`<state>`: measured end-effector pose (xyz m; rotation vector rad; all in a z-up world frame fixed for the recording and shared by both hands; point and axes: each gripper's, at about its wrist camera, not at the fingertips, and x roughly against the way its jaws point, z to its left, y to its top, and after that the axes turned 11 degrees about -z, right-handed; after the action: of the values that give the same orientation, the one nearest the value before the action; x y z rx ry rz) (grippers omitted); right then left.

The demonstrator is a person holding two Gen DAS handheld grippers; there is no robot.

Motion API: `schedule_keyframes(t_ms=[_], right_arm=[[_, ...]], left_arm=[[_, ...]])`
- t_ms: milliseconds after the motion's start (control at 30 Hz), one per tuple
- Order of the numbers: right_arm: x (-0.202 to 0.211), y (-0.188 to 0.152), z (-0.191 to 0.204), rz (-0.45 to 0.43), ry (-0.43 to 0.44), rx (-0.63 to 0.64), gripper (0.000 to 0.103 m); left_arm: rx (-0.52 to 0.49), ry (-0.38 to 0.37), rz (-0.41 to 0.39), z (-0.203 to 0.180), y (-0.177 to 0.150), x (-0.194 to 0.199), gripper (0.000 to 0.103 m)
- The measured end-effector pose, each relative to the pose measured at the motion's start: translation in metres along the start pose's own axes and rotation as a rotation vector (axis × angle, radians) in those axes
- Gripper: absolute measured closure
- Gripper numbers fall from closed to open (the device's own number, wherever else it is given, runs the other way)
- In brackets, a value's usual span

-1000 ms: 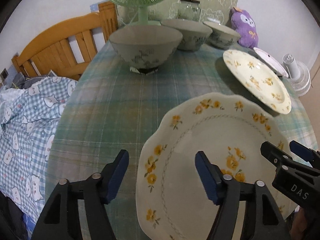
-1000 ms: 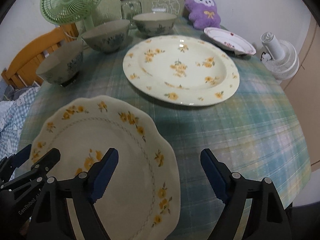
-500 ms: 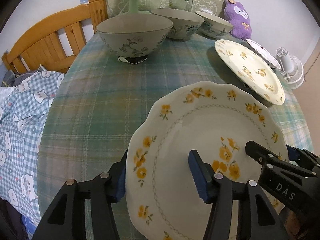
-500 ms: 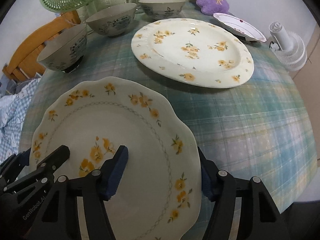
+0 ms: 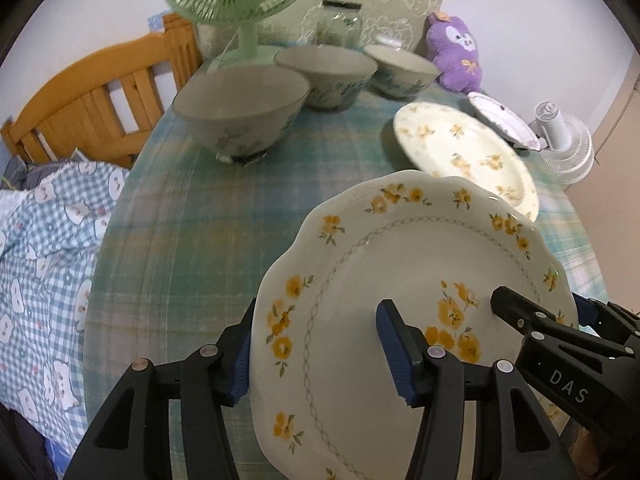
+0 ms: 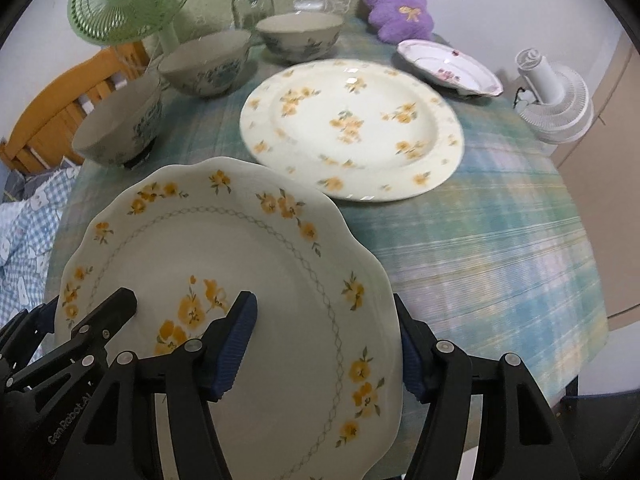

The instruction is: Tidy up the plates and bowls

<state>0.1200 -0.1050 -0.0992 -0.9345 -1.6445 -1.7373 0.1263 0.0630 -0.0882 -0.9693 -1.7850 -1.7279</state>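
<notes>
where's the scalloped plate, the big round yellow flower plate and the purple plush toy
scalloped plate (image 6: 248, 264), right wrist view, bare centre of the plate
big round plate (image 6: 352, 128), right wrist view, flowered centre
purple plush toy (image 5: 456, 56), left wrist view, its body below the face

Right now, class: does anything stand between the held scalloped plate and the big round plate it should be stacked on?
Nothing visible: only bare tablecloth separates the scalloped plate from the round plate.
</notes>
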Motion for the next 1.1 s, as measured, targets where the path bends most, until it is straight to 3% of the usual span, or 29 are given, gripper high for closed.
schedule_keyframes(t_ms=[200, 500, 1100], right_arm=[[0.012, 0.004, -0.026, -0.020, 0.001, -0.045, 0.041], [0.019, 0.014, -0.081, -0.036, 0.002, -0.038, 0.041], [-0.002, 0.033, -0.212, -0.014, 0.004, -0.034, 0.041]], left_arm=[[-0.001, -0.007, -0.021, -0.021, 0.004, 0.005, 0.047], [-0.002, -0.012, -0.029, -0.080, 0.009, 0.006, 0.047], [0.005, -0.006, 0.001, -0.208, 0.020, -0.034, 0.047]])
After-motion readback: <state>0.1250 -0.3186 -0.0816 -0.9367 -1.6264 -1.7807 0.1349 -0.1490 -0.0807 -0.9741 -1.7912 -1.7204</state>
